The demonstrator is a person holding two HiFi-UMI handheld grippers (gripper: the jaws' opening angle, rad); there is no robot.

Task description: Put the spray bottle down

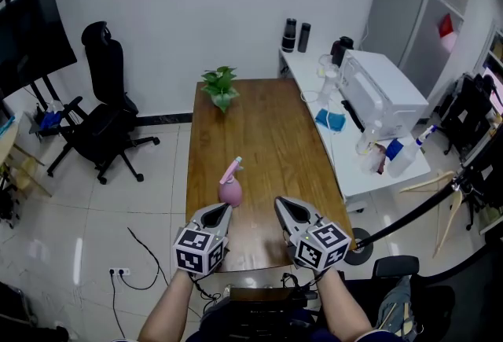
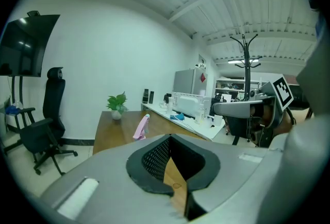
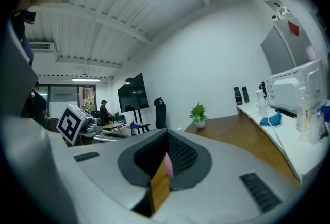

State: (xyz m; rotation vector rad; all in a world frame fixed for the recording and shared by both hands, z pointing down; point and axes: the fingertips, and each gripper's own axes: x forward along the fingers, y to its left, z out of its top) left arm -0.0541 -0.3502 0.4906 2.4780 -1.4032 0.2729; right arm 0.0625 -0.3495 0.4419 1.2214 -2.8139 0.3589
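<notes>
Find the pink spray bottle point(image 1: 230, 185) standing upright on the wooden table point(image 1: 267, 128), in its near half and closer to its left edge than its right. Count it as free of both tongs, so judge the putting-down as good as done.

Read the left gripper point(image 1: 225, 209) as pinched shut on nothing, hovering over the table's near edge just short of the bottle. Read the right gripper point(image 1: 280, 202) the same way: jaws together, empty, over the table's near edge further right, with only a sliver of tabletop and pink showing through its slit.

Beware of nudging the bottle with the closed left tips. Expect a tall, narrow-necked shape like this to topple from a light sideways knock, and from there to roll toward the table's left edge and off onto the floor. Avoid any sweep across the table's near-left part; draw back toward the near edge instead.

Count on plenty of bare wood through the table's middle, up to the potted plant point(image 1: 221, 87) at its far end. Treat the table's right edge as tight, with the cluttered white side counter point(image 1: 310, 71) pressed against it. Expect open floor off the table's left side, with only an office chair point(image 1: 106, 116) well apart and a loose cable point(image 1: 143, 250) near the table's near-left corner.
</notes>
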